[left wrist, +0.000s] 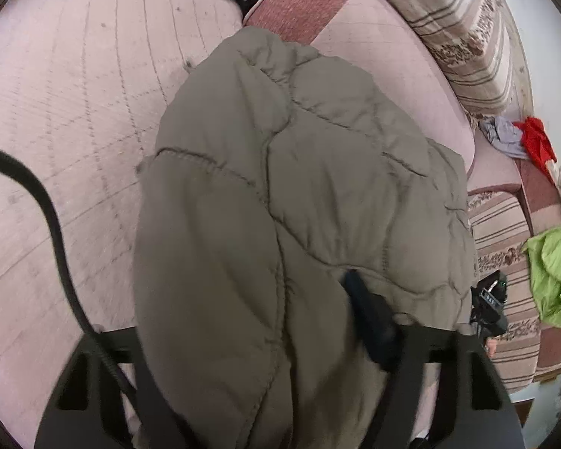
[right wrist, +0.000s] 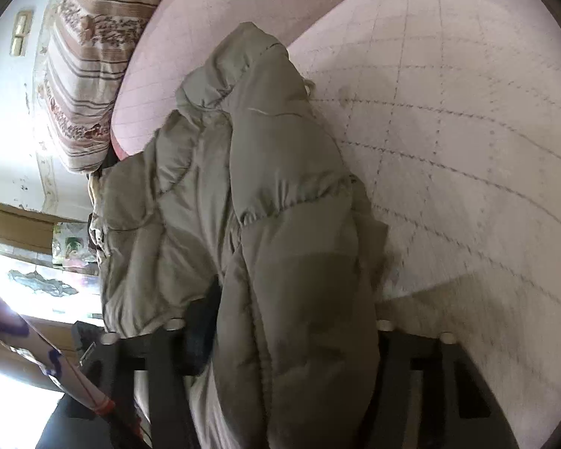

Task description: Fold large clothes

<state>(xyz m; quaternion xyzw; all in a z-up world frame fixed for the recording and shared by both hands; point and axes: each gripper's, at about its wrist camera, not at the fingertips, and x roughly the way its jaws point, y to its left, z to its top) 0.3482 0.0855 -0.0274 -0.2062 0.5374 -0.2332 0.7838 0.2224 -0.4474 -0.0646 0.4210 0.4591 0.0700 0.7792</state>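
A grey-green quilted puffer jacket (left wrist: 299, 157) lies bunched on a pink checked mattress (left wrist: 74, 112). In the left wrist view its bulk fills the gap of my left gripper (left wrist: 265, 299). One dark finger (left wrist: 370, 318) presses into the fabric from the right, and the other finger is buried under the cloth. In the right wrist view the same jacket (right wrist: 265, 187) hangs across my right gripper (right wrist: 291, 310). Its dark left finger (right wrist: 202, 321) is squeezed against a thick fold, while padding covers the right finger. Both grippers are shut on the jacket.
A striped, flowered cushion (left wrist: 463, 30) leans at the back right, with a second one (left wrist: 505, 262) lower down. Red cloth (left wrist: 536, 138), grey cloth (left wrist: 503, 133) and a lime-green garment (left wrist: 553, 273) lie at the right edge. A black cable (left wrist: 52, 224) crosses the mattress at the left.
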